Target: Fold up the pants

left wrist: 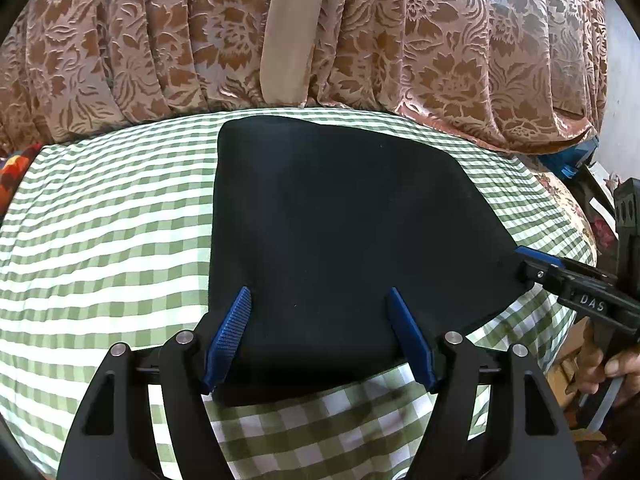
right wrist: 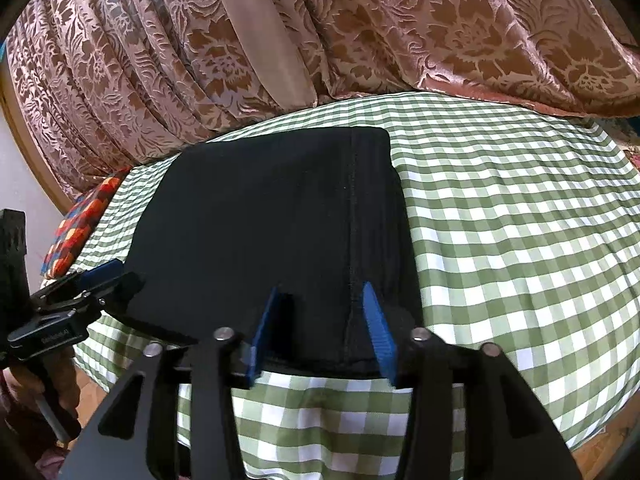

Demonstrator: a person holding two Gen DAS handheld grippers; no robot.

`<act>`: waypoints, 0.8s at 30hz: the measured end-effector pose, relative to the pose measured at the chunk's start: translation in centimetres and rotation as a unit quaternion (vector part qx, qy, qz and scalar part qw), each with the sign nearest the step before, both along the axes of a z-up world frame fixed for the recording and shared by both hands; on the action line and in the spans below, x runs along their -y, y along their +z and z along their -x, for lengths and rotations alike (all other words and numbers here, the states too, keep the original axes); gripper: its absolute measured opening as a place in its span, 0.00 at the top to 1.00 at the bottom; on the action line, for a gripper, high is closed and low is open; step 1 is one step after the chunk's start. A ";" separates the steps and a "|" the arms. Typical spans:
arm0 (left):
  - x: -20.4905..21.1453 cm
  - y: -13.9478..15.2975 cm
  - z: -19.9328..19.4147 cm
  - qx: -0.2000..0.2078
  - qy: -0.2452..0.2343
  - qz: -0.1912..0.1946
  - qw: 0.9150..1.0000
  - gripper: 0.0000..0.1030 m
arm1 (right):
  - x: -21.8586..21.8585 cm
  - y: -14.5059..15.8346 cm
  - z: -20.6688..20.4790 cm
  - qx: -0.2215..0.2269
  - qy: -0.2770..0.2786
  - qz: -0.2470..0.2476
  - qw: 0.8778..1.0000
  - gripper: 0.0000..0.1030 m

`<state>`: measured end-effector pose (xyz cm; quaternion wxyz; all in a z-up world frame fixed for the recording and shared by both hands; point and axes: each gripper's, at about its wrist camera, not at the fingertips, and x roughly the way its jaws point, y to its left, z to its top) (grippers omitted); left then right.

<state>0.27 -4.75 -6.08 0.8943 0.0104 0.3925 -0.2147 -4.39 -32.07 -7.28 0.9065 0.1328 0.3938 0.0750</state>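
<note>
**Both tools standing released over the folded pants**

The left tool point(left wrist: 318, 336), black-framed with ribbed blue fingers, is hovering at the near edge of the dark navy folded fabric pants point(left wrist: 340, 240), its jaws spread wide with the cloth lying between them and neither finger pressing on it. The right tool point(right wrist: 322, 326), of the same build, is standing released too, its blue fingers straddling a stitched seam near the pants' near right corner. The pants are lying flat as a squarish bundle on the green-and-white checked cloth point(right wrist: 500, 220) covering the table. A brown floral curtain point(left wrist: 160, 40) is hanging behind.
</note>
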 end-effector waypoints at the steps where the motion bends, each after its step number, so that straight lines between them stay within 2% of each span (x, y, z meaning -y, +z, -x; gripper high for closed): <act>1: -0.2 0.1 0.0 -0.001 0.001 0.001 1.000 0.28 | 0.0 0.1 0.0 -0.001 0.000 -0.004 1.000 0.51; 4: -1.1 0.4 -0.1 -0.006 0.002 0.015 1.000 0.28 | 0.7 0.6 0.0 -0.001 -0.004 -0.025 1.000 0.43; 5: -1.4 0.6 -0.1 -0.006 0.002 0.022 1.000 0.28 | 1.0 0.7 -0.1 -0.002 -0.007 -0.033 0.999 0.38; 8: -3.8 1.3 -0.7 -0.010 0.012 0.056 0.998 0.28 | 2.5 0.7 -0.4 -0.006 -0.023 -0.058 0.998 0.32; 11: -6.3 1.5 -1.9 -0.020 0.028 0.090 0.995 0.27 | 4.5 0.3 -1.4 -0.012 -0.037 -0.105 0.994 0.24; 15: -9.0 1.1 -5.2 -0.050 0.033 0.158 0.986 0.27 | 6.8 -0.6 -3.8 -0.017 -0.045 -0.171 0.984 0.20; 17: -9.4 0.3 -7.0 -0.079 0.026 0.195 0.977 0.27 | 7.2 -1.4 -5.0 -0.023 -0.033 -0.193 0.980 0.19; 19: -9.2 -0.3 -8.3 -0.097 0.020 0.210 0.973 0.27 | 7.4 -2.3 -6.1 -0.032 -0.022 -0.202 0.979 0.19; 22: -8.4 -0.8 -10.1 -0.119 0.001 0.245 0.962 0.27 | 7.6 -4.3 -7.5 -0.054 0.005 -0.242 0.969 0.19; 24: -7.5 -1.5 -11.0 -0.140 -0.018 0.256 0.956 0.27 | 7.5 -5.0 -8.0 -0.058 0.023 -0.242 0.968 0.18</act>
